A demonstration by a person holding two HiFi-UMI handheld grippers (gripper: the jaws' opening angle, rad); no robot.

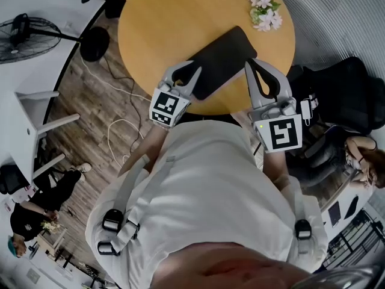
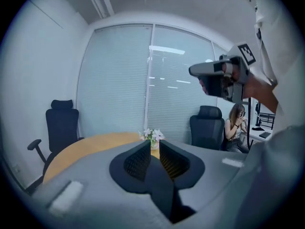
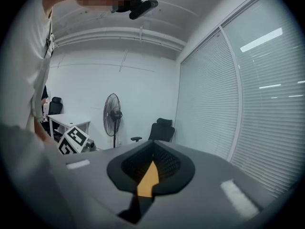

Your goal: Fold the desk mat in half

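Observation:
The black desk mat (image 1: 219, 56) lies flat and slantwise on the round wooden table (image 1: 150, 29). My left gripper (image 1: 197, 71) is at the mat's near left edge. In the left gripper view its jaws (image 2: 154, 144) stand a narrow slit apart, with a dark sheet, the mat, pinched low between them. My right gripper (image 1: 249, 62) rests at the mat's right edge. Its tips (image 3: 152, 144) meet, with bare table showing below them. Whether they nip the mat I cannot tell.
A small bunch of flowers (image 1: 264, 11) stands at the table's far right, also seen past the left jaws as flowers (image 2: 151, 136). Office chairs (image 1: 343, 95), a standing fan (image 1: 24, 38), a white desk (image 1: 30, 119) and floor cables (image 1: 120, 131) ring the table. A seated person (image 1: 361, 155) is at right.

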